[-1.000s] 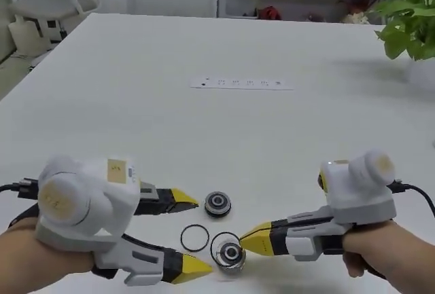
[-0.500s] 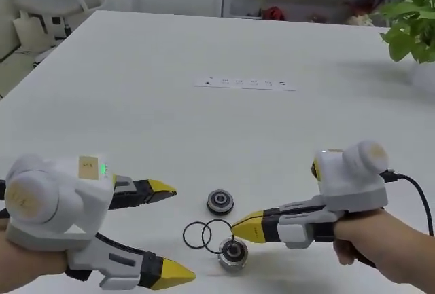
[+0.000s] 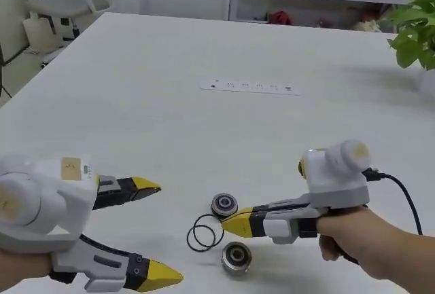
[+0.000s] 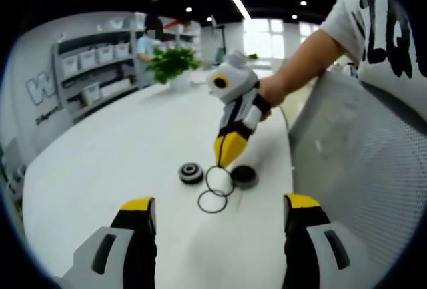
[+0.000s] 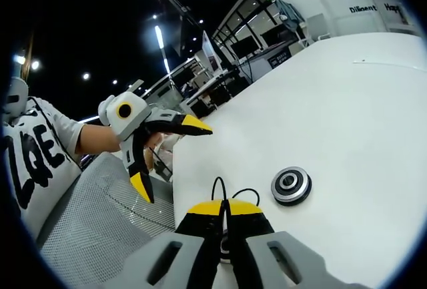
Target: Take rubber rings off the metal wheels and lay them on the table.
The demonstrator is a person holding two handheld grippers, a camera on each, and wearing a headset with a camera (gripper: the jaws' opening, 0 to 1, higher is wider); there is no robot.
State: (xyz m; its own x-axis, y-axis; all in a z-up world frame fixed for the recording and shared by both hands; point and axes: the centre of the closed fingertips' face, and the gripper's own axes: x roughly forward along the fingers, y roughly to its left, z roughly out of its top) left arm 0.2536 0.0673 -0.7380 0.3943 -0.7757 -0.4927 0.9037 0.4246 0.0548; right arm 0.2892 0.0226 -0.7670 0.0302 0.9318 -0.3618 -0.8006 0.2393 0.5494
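Pinching a rubber ring (image 3: 207,231) with right tongs (image 3: 225,223) beside far metal wheel (image 3: 224,204) and near metal wheel (image 3: 236,256) on the bench (image 3: 204,131); holding left tongs (image 3: 167,231) spread, near left.

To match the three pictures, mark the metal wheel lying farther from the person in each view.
Head view: far wheel low centre, just beyond the rubber rings.
Left gripper view: far wheel near centre, left of the rings.
Right gripper view: far wheel right of centre, right of the rings.
Shared landmark: the overlapping rubber rings.
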